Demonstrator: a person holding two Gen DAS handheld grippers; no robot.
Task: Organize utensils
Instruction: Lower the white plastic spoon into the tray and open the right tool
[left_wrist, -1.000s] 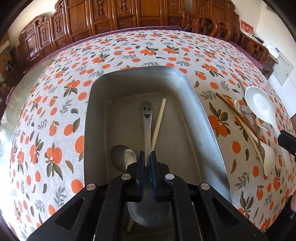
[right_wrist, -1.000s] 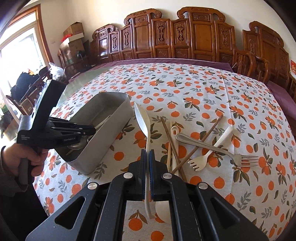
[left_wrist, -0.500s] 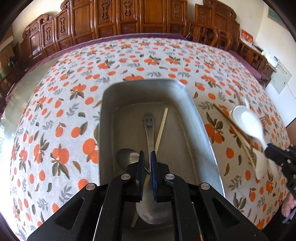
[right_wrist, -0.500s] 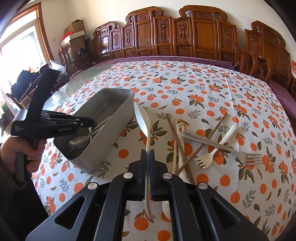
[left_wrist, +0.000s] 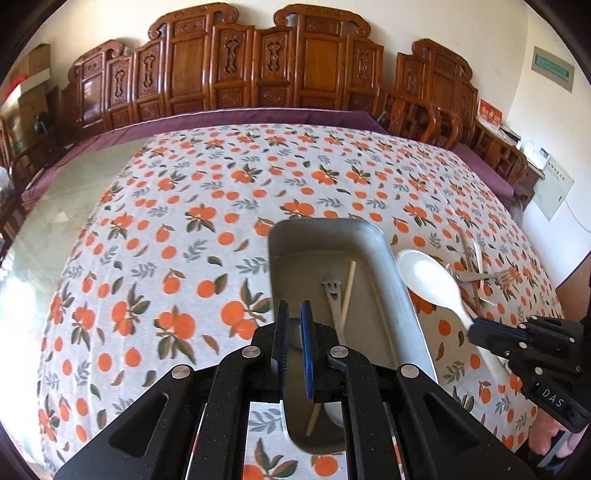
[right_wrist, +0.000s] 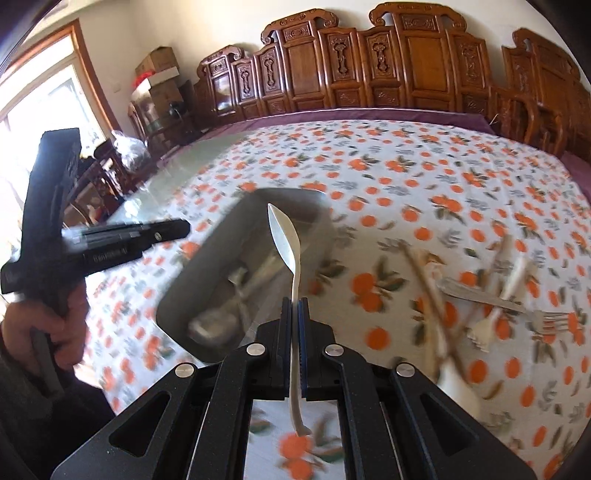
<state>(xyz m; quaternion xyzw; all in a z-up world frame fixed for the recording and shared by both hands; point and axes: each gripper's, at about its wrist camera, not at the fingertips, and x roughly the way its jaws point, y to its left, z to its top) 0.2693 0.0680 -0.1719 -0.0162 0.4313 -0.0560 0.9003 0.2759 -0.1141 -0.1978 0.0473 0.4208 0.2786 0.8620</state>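
Right gripper (right_wrist: 294, 314) angled downward, clamped on white spoon (right_wrist: 286, 240) above metal tray (right_wrist: 192, 280); left gripper (left_wrist: 294, 332) closed, empty.

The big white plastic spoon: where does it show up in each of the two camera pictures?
Left wrist view: white plastic spoon at right, beside the grey metal tray, handle in the right gripper.
Right wrist view: centre, rising from that gripper, over the tray.
Shared landmark: the tray.

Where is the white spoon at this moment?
The white spoon is held by its handle in the right claw, its bowl raised over the metal tray, left of the loose utensils on the tablecloth.
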